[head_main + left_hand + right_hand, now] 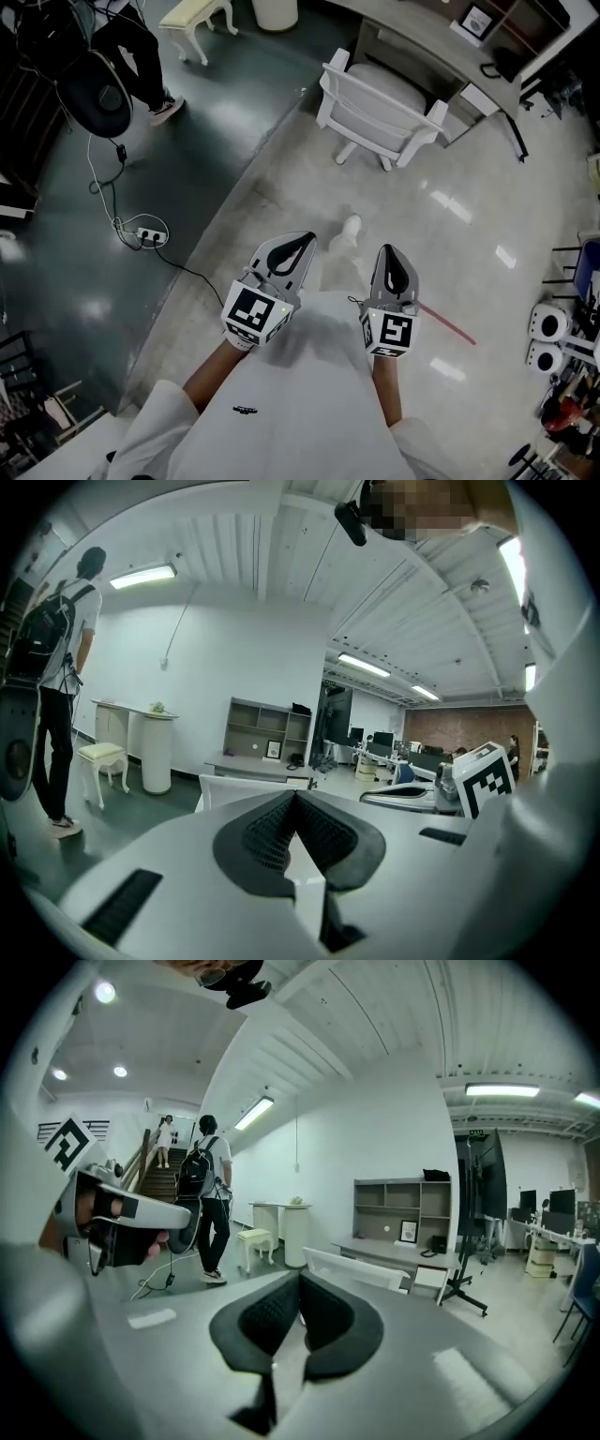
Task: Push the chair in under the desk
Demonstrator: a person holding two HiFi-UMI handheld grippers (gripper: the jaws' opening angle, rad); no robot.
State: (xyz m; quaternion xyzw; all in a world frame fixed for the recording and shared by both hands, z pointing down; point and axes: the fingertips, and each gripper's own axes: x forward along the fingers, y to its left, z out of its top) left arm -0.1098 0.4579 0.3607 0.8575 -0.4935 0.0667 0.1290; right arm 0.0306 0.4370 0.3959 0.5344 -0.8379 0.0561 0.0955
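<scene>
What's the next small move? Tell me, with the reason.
Probably step toward the chair: it stands pulled out from the desk, and the left gripper and right gripper, both shut and empty, are well short of it.

A white chair stands on the pale floor just beside the curved desk, its back turned toward the person. Well apart from it, low in the view, the left gripper and right gripper are held side by side above a white garment — both with jaws together, nothing between them. A power strip lies on the dark floor at left, its cable trailing.
</scene>
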